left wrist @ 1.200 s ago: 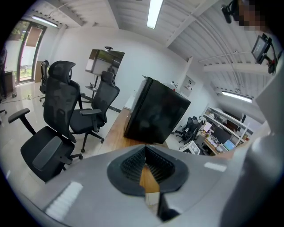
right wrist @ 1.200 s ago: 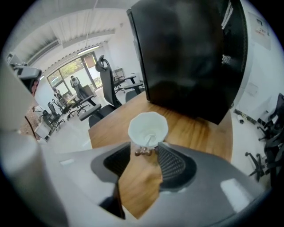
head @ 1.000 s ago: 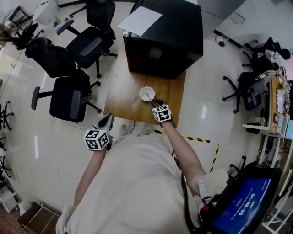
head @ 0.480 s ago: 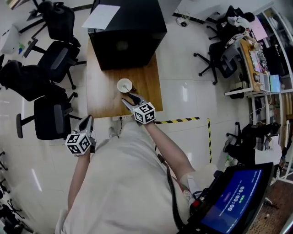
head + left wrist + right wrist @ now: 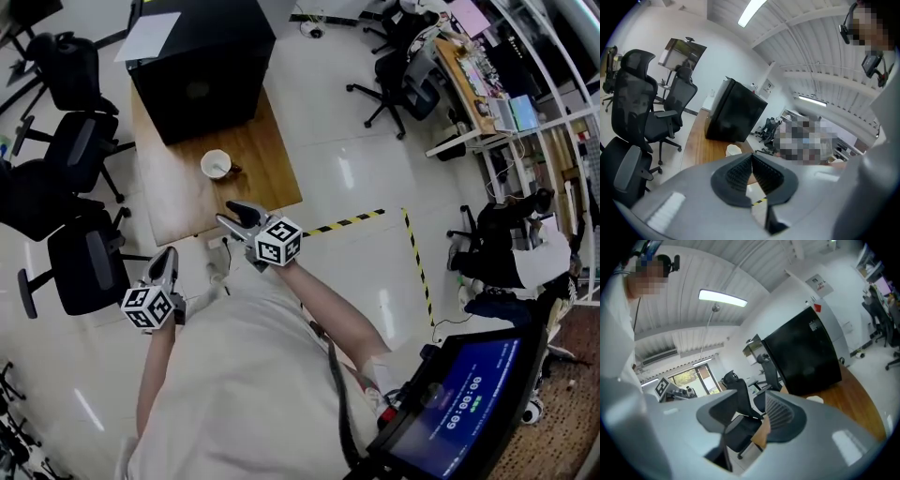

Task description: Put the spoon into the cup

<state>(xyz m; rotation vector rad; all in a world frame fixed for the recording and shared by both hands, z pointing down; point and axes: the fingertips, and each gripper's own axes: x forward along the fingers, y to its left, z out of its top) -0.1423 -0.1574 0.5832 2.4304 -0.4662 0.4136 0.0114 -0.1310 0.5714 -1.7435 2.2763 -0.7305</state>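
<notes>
One cup (image 5: 217, 164) stands on the one wooden table (image 5: 178, 202), in front of a single black box (image 5: 197, 66) that has one sheet of paper (image 5: 155, 36) on top. The one spoon (image 5: 219, 170) is inside the cup, too small to make out beyond a pale streak. I count four black office chairs (image 5: 82, 270) crowded along the table's left side. My left gripper (image 5: 751, 157) is clenched with nothing in it, off the table's near corner. My right gripper (image 5: 751, 392) is released and empty at the near edge, apart from the cup. A yellow-black tape strip (image 5: 352, 222) crosses the floor. My own body hides the floor below.
</notes>
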